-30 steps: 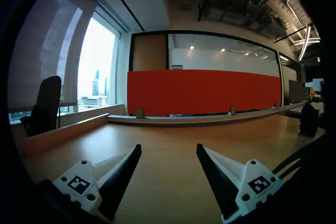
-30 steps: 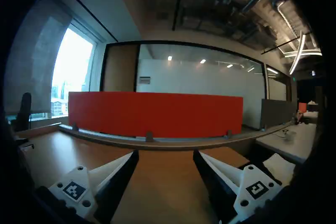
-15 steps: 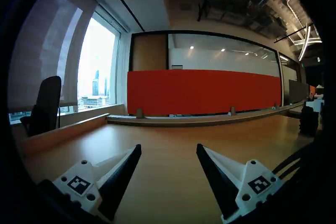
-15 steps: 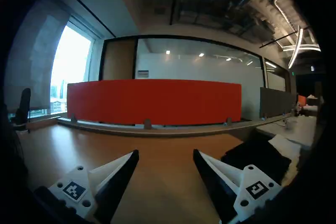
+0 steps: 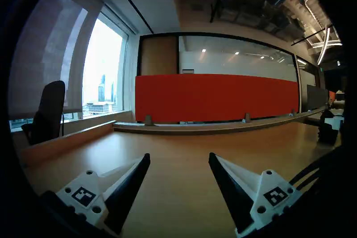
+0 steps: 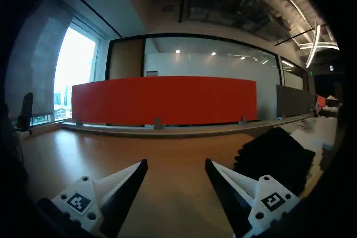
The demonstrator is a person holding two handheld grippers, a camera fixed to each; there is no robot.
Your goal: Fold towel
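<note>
In the right gripper view a stack of black towels point(image 6: 276, 157) lies on the wooden table point(image 6: 178, 153), with white towels point(image 6: 317, 135) behind and beside it. My right gripper point(image 6: 176, 163) hovers low over the table, open and empty, the black stack just right of its right finger. In the left gripper view my left gripper point(image 5: 179, 156) is also open and empty above the bare wooden table point(image 5: 178, 148). A dark object point(image 5: 328, 131) sits at the far right edge of that view; what it is I cannot tell.
A red divider panel point(image 5: 216, 97) runs along the table's far edge, seen as the red divider point(image 6: 164, 100) in the right gripper view. A black office chair point(image 5: 44, 117) stands at the left by the window. A raised wooden ledge point(image 5: 67, 139) borders the table's left side.
The right gripper has dropped lower and nearer the table, bringing the black towel stack into view at its right. The left gripper has stayed still.
</note>
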